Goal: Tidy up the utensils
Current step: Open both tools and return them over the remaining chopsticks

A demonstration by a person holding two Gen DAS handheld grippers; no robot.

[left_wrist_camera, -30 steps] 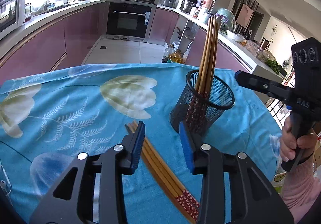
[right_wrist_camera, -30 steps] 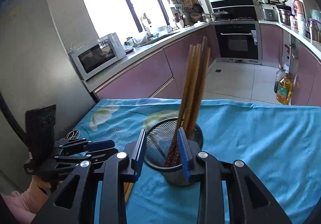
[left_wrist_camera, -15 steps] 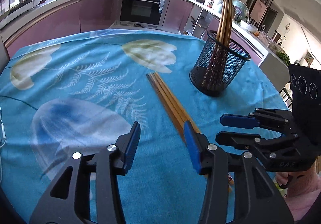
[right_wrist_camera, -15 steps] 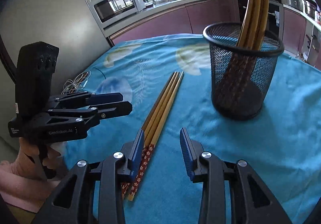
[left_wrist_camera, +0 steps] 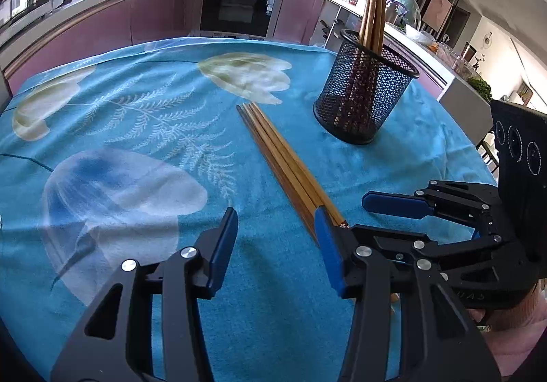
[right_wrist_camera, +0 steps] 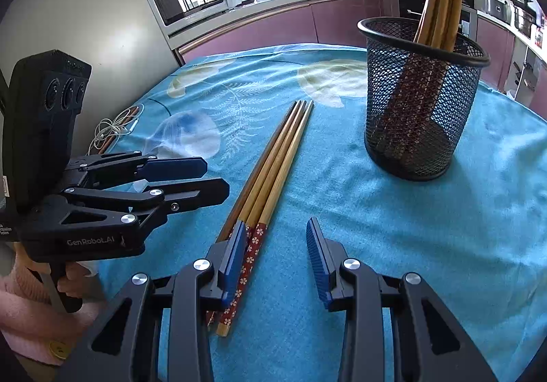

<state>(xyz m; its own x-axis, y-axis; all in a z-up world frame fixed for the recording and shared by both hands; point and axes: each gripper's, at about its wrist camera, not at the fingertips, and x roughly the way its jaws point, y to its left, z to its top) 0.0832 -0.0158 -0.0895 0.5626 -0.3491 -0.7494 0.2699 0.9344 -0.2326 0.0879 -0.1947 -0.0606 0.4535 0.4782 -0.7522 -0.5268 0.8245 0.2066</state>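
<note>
Down at the near edge of the table, both tools have just dropped from the basket to the loose chopsticks (right_wrist_camera: 270, 176). Right gripper (right_wrist_camera: 277, 252) sits part-open and empty, its left pad overlapping the patterned handle ends, not clamping. Left gripper (left_wrist_camera: 277, 238) has widened a touch, holding nothing, the bundle passing behind its right finger. Chopsticks lie flat on the blue tablecloth (left_wrist_camera: 136, 142), tips pointing away. Beyond, the mesh holder (right_wrist_camera: 420, 101) stands upright, several pairs already inside. Looks like the next pickup is lining up.
</note>
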